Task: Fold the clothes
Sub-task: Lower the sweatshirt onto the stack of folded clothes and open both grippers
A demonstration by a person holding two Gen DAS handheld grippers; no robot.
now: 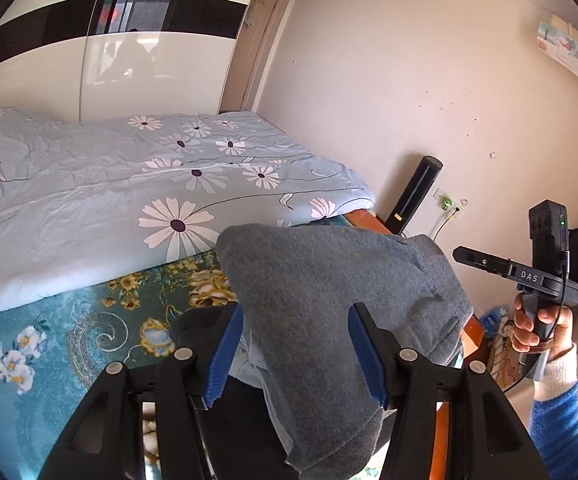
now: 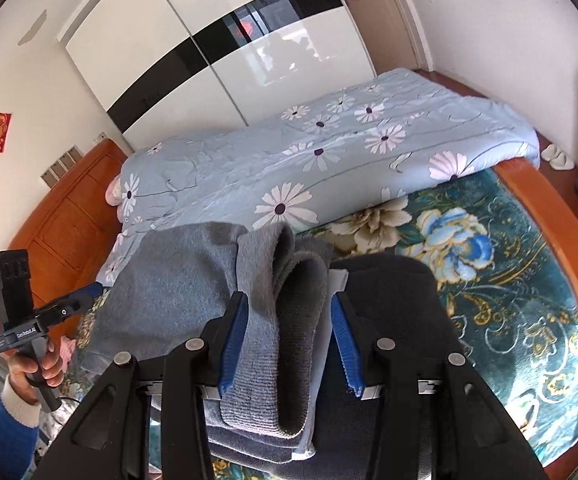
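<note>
While I look along the left wrist view: the grey garment is draped up off the bed, with the bed's teal floral blanket beneath it.
Left tool: its blue pads are spread, with grey cloth hanging between them; I cannot tell whether either pad bites the cloth.
Why held so: I judge the cloth is lifted to carry one part over another.
Right tool from here: beyond the garment's right edge, gripped by a hand; how wide it stands I cannot tell.

Right wrist view: the grey garment is bunched above a dark garment.
Right tool: spread wide, a folded grey roll between the pads, contact unclear.
Left tool from here: at the garment's left edge.
Daisy quilt: behind the garment.
</note>
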